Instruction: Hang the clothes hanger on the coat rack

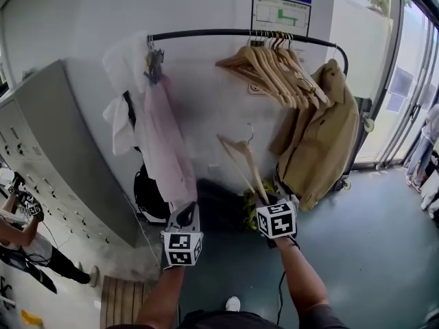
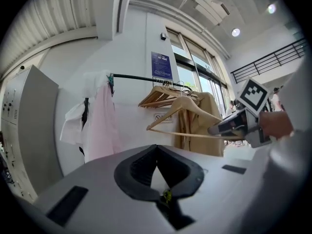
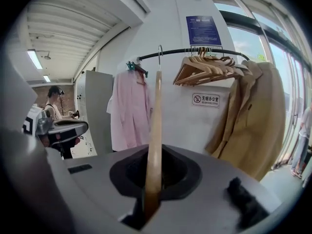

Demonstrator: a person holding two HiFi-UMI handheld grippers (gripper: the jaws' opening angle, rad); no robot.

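head view: the right gripper [image 1: 269, 201] holds a wooden hanger [image 1: 243, 157] up, well below the coat rack [image 1: 206, 33] rail

left gripper view: the left gripper [image 2: 156, 147] has its jaws together, nothing between them

right gripper view: jaws clamped on one end of the hanger

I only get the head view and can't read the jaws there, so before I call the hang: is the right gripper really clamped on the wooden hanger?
Observer: Yes. In the right gripper view, the right gripper has its jaws shut on the light wooden clothes hanger, which runs up between them.
Operator: And the left one?
Observer: The left gripper has its jaws together, with nothing between them.
Operator: Where on the hanger is the grip?
Observer: The left gripper view shows it at one end, where a shoulder meets the bottom bar.
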